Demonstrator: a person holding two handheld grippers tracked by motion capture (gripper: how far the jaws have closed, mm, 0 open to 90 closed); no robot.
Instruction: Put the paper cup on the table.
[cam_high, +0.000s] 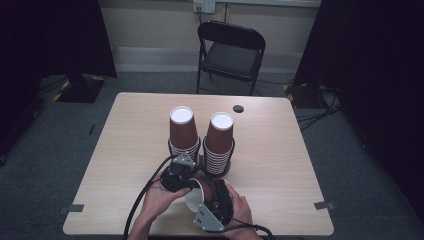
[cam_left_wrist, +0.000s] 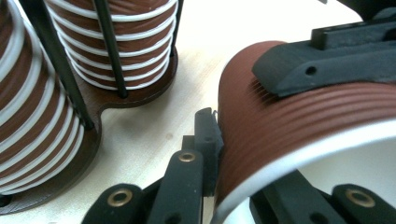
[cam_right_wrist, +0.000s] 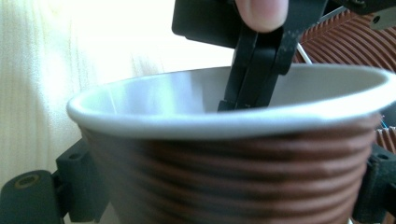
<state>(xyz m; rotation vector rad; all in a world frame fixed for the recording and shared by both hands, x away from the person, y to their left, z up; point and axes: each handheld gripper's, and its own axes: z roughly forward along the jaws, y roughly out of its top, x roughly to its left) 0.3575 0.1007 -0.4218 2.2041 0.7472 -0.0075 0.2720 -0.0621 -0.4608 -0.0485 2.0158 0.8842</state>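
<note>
A brown ribbed paper cup (cam_high: 196, 197) lies on its side just above the table's front middle, its white mouth turned left. My left gripper (cam_high: 187, 187) is shut on the rim wall, one jaw outside and one inside the cup (cam_left_wrist: 289, 121). My right gripper (cam_high: 216, 201) is shut across the cup's body (cam_right_wrist: 233, 168), a jaw on each side. In the left gripper view the right gripper's finger (cam_left_wrist: 327, 63) presses on the ribs. In the right gripper view the left gripper's fingers (cam_right_wrist: 254, 65) dip over the rim from above.
Just behind the grippers, two stacks of upturned brown cups (cam_high: 183, 135) (cam_high: 219, 145) stand on a dark holder base (cam_left_wrist: 135, 98) with thin black rods. Farther back are a small dark hole (cam_high: 238, 108) in the table and a folding chair (cam_high: 230, 50).
</note>
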